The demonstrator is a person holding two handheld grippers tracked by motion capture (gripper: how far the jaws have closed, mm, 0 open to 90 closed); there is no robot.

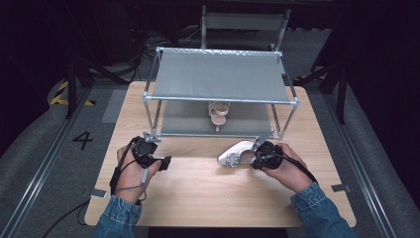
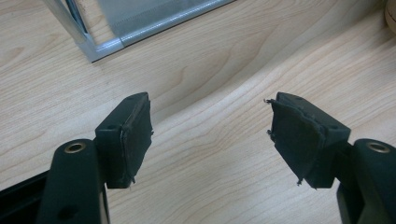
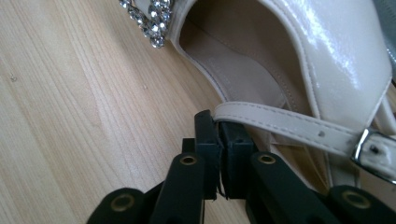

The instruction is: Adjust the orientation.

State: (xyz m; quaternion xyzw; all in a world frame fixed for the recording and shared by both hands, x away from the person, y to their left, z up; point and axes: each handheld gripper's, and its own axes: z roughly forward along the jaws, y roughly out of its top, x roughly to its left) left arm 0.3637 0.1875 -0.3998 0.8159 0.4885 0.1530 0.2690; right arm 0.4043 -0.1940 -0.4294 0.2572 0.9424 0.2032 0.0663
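Note:
A cream patent heeled shoe (image 1: 236, 153) with a rhinestone buckle (image 3: 149, 18) lies on the wooden table (image 1: 198, 198), in front of the rack. My right gripper (image 1: 255, 161) is at the shoe's heel end. In the right gripper view its jaws are pressed together at the end of the shoe's ankle strap (image 3: 280, 123), so the right gripper (image 3: 219, 122) is shut on it. My left gripper (image 1: 165, 162) rests on the table to the left, open, with bare wood between its pads (image 2: 135, 135). A matching shoe (image 1: 218, 113) stands on the rack's lower shelf.
A two-shelf metal rack (image 1: 220, 74) with grey fabric shelves takes up the back half of the table; its front left foot (image 2: 100, 49) is close beyond my left gripper. A metal chair (image 1: 245, 22) stands behind the table.

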